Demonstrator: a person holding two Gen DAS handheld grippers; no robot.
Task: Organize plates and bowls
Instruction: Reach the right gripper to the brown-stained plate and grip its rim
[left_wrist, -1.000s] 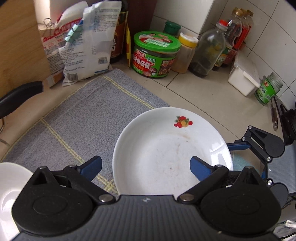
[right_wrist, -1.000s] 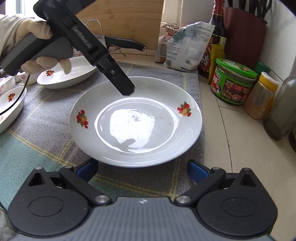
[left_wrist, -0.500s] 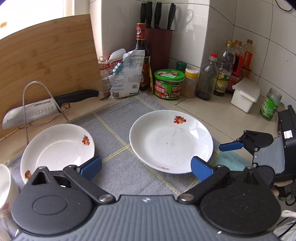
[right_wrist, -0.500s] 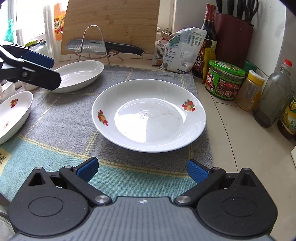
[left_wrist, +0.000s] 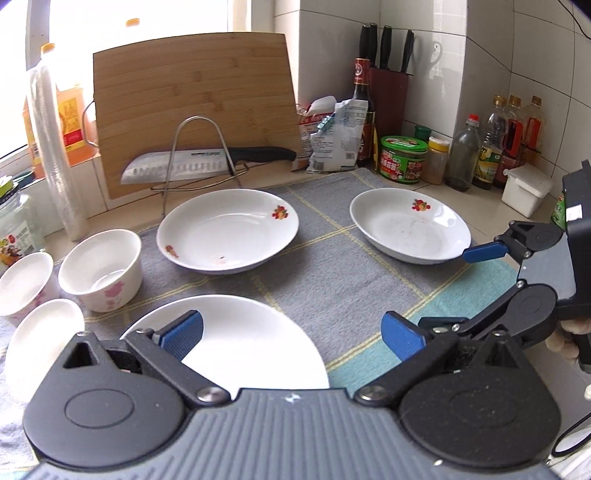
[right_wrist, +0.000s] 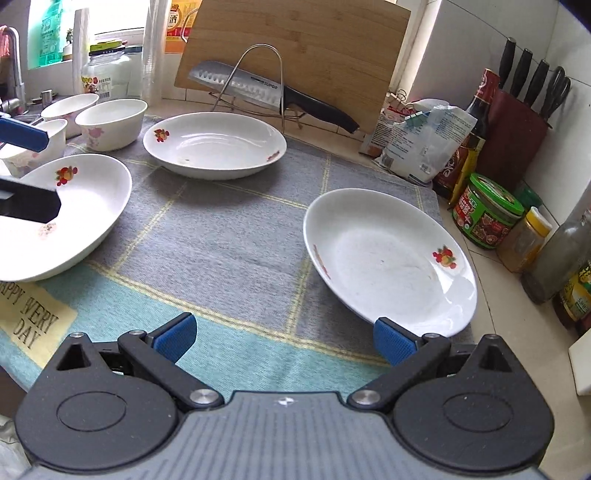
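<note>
- Nothing is stacked yet; judging by the layout, the task is at or near its start.
- Three plates lie separately on the grey mat (left_wrist: 332, 273): back plate (left_wrist: 227, 230) in front of the knife stand (left_wrist: 199, 155), right plate (left_wrist: 410, 225) near the green jar (left_wrist: 403, 158), near plate (left_wrist: 243, 347) just under the left gripper.
- Bowls are loose too: tall bowl (left_wrist: 101, 269) at the mat's left edge, with two smaller bowls, one (left_wrist: 24, 282) to its left and one (left_wrist: 40, 339) in front of it. All three close together, none nested.
- Left gripper (left_wrist: 291, 332): jaws spread wide, empty, hovering over the near plate; contact with the plate can't be told.
- Right gripper (right_wrist: 282, 338): jaws apart, holding nothing. Its right pad (right_wrist: 393, 341) sits at the near rim of the right plate (right_wrist: 388, 258), looks close, touching unclear.
- Right plate sits at the mat's right edge, appears tilted from the right wrist view.
- Plates show smears or residue inside, minor.
- Left to do, by my read: gather three plates into one stack, nest the three bowls. All of it remains.
- Likely next: right gripper takes the right plate's rim; not yet begun.
- Risk: glazed rim is slippery, and the plate is close to jars and bottles on the counter.
</note>
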